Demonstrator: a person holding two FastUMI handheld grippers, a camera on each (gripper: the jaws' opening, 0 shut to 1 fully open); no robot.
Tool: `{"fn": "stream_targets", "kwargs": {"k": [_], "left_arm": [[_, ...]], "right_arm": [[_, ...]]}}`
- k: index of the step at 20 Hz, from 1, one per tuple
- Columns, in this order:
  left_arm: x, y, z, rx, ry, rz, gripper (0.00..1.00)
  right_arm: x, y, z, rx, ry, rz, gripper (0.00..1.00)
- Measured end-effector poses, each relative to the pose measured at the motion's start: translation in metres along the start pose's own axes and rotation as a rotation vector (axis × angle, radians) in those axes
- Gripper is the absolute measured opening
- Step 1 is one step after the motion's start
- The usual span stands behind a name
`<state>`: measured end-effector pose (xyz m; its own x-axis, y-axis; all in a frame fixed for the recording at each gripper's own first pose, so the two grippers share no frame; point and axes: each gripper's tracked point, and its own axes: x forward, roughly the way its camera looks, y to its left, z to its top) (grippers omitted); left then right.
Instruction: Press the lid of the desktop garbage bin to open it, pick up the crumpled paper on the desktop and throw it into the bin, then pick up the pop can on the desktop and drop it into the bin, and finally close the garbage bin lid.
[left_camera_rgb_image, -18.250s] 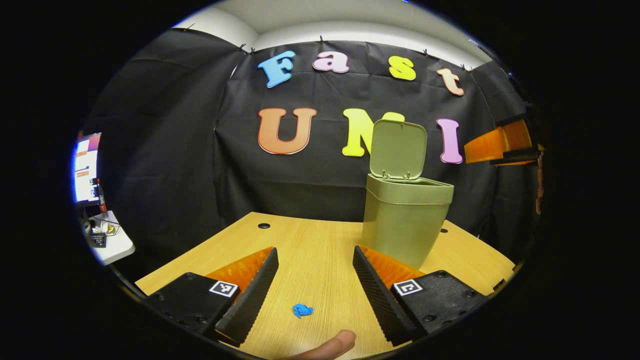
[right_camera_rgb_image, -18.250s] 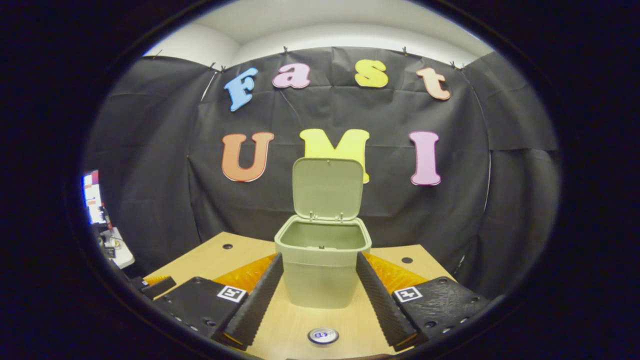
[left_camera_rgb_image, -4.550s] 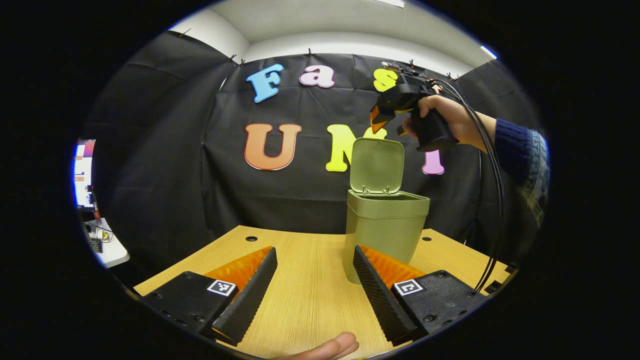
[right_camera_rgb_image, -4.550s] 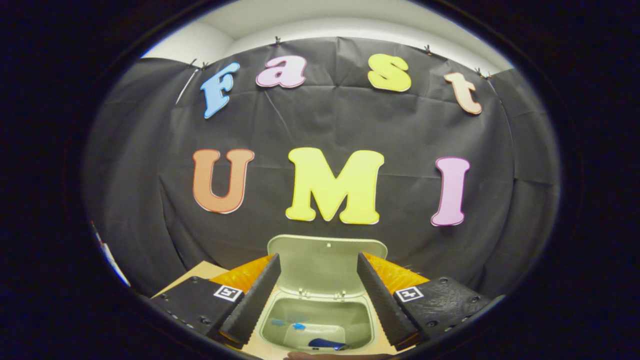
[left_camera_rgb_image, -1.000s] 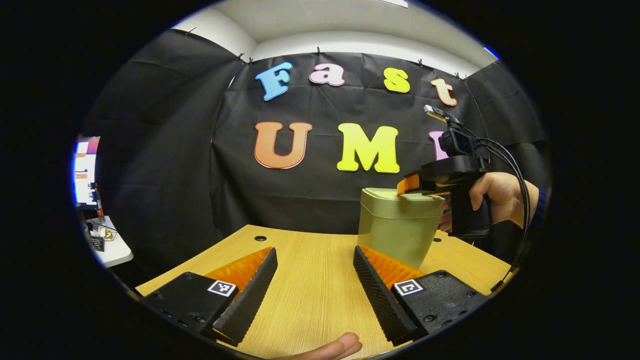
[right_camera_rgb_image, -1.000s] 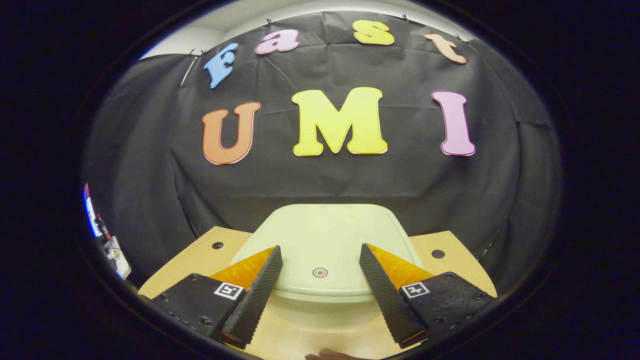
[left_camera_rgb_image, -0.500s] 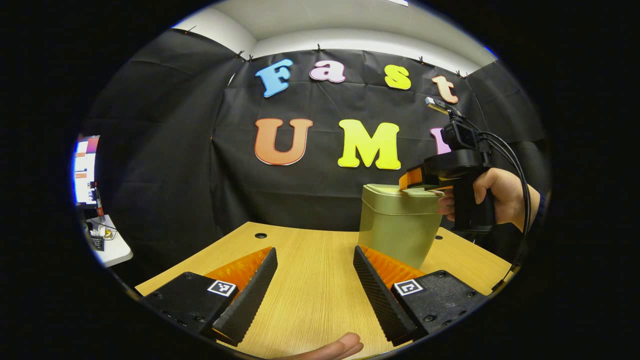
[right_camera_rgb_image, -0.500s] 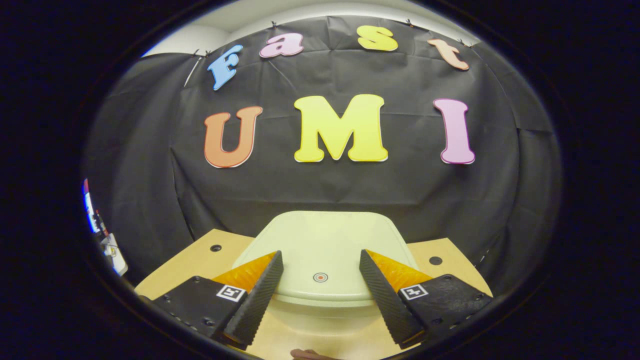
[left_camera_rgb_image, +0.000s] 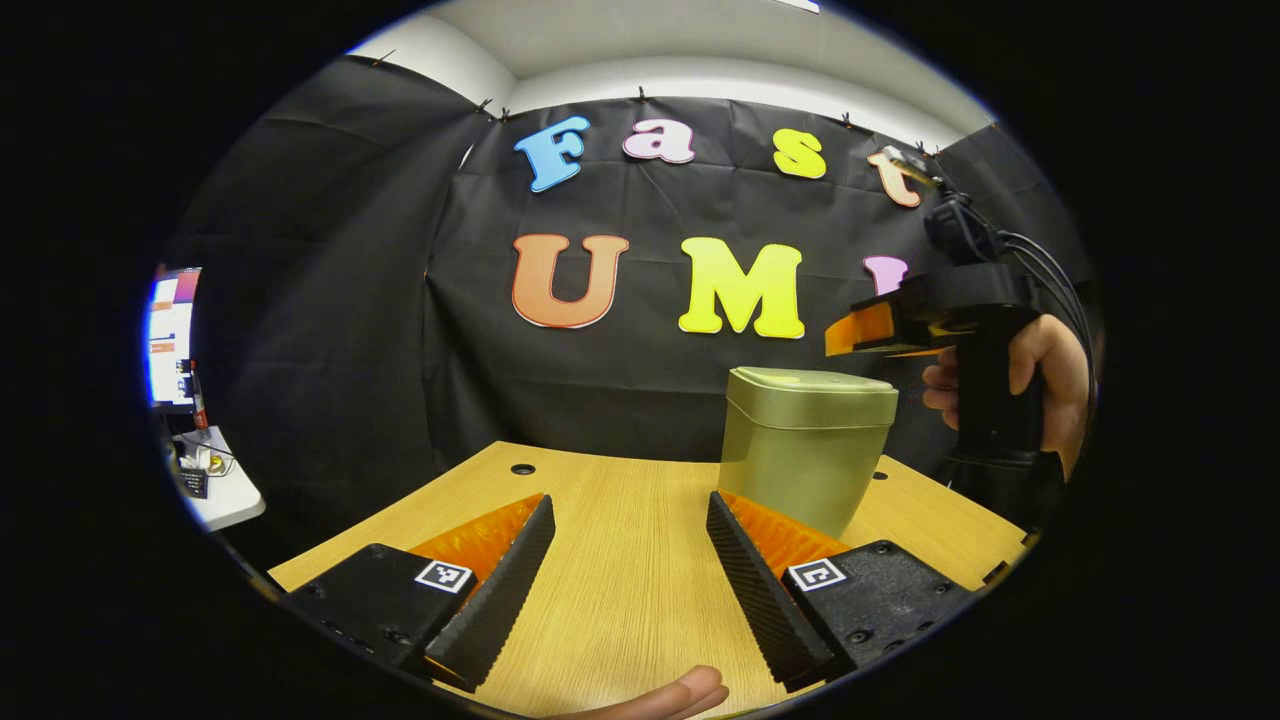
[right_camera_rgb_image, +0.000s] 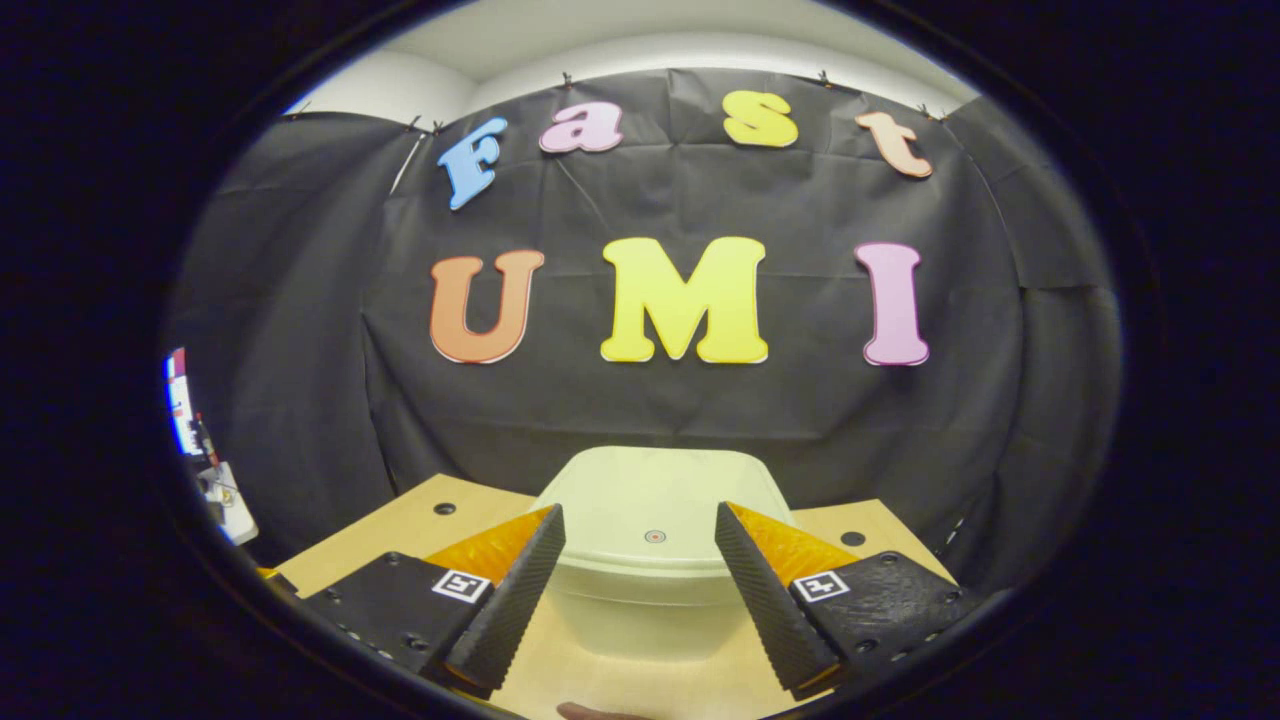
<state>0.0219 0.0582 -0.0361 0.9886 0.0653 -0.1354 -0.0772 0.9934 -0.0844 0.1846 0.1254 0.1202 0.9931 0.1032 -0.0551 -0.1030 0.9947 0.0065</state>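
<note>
The olive-green garbage bin (left_camera_rgb_image: 806, 455) stands on the wooden desk (left_camera_rgb_image: 630, 560) with its lid (left_camera_rgb_image: 812, 381) down flat. In the left gripper view my left gripper (left_camera_rgb_image: 630, 580) hangs open low over the desk, left of the bin, with nothing between its fingers. A hand (left_camera_rgb_image: 1040, 380) holds my right gripper (left_camera_rgb_image: 862, 330) in the air above the bin's right side, clear of the lid. In the right gripper view my right gripper (right_camera_rgb_image: 640, 590) is open, and the shut lid (right_camera_rgb_image: 655, 525) with its small round press mark lies below and ahead of it.
Round cable holes (left_camera_rgb_image: 522, 468) sit in the desk near its far edge. A side table (left_camera_rgb_image: 215, 490) with small items and a lit screen (left_camera_rgb_image: 168, 335) stand at the far left. A fingertip (left_camera_rgb_image: 670, 692) shows at the bottom of the left gripper view.
The right gripper has risen off the bin's lid and drawn back to the right; the lid stays shut. Long before, the lid stood open and the paper lay on the desk.
</note>
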Motion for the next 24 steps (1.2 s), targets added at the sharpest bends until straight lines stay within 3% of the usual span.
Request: {"fn": "stream_targets", "kwargs": {"k": [8,11,12,17,24], "left_arm": [[-0.004,-0.02,0.002,0.019,-0.013,-0.016,0.98],[-0.007,-0.033,0.003,0.023,-0.028,-0.026,0.99],[-0.007,-0.036,0.002,0.024,-0.03,-0.03,0.99],[-0.011,-0.05,-0.002,0.045,-0.026,-0.028,0.99],[-0.013,-0.084,-0.011,0.051,-0.042,-0.041,0.98]], "right_arm": [[-0.075,-0.028,-0.04,0.052,-0.043,0.066,0.94],[-0.098,-0.063,-0.052,0.01,-0.098,0.014,0.92],[-0.105,-0.071,-0.059,0.006,-0.104,0.006,0.97],[-0.135,-0.105,-0.095,0.012,-0.082,-0.006,0.94],[-0.16,-0.15,-0.123,-0.039,-0.141,-0.063,0.94]]}}
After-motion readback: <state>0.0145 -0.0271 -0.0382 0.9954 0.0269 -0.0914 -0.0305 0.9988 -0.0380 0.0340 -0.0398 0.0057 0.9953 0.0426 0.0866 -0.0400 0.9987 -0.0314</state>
